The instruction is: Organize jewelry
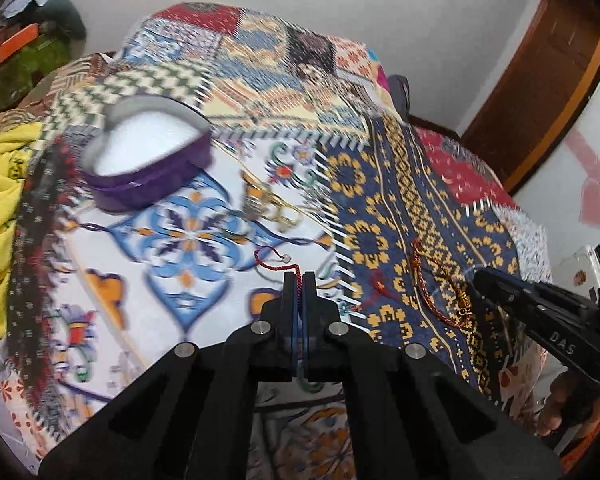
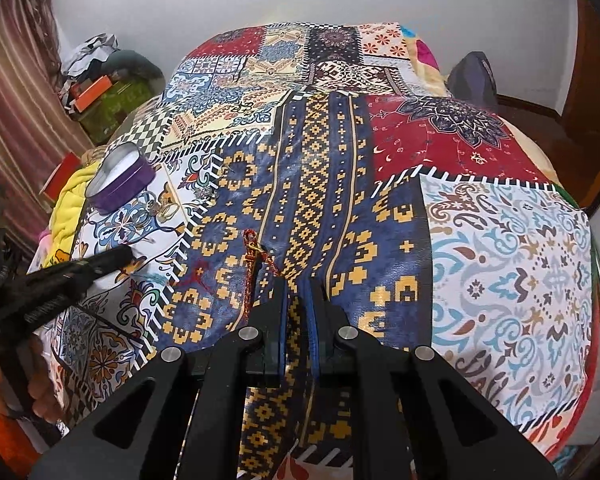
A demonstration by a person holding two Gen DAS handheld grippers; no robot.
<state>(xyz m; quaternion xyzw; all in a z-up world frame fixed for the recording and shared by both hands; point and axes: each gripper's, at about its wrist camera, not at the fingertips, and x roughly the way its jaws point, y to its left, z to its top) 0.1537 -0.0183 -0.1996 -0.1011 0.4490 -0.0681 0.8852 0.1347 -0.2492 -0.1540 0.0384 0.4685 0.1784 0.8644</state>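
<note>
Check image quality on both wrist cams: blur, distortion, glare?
Left wrist: motion blur smears the purple box and bedspread; the left gripper stays sharp. Right wrist: crisper, slight sheen on the blue patch. Both: strong fisheye bending, dark corners.

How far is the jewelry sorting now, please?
Done: nothing shows inside the purple heart box. In hand: left tongs pinch a red thread bracelet. Left: braided bracelet beside the shut right tongs, and the gold pieces.
</note>
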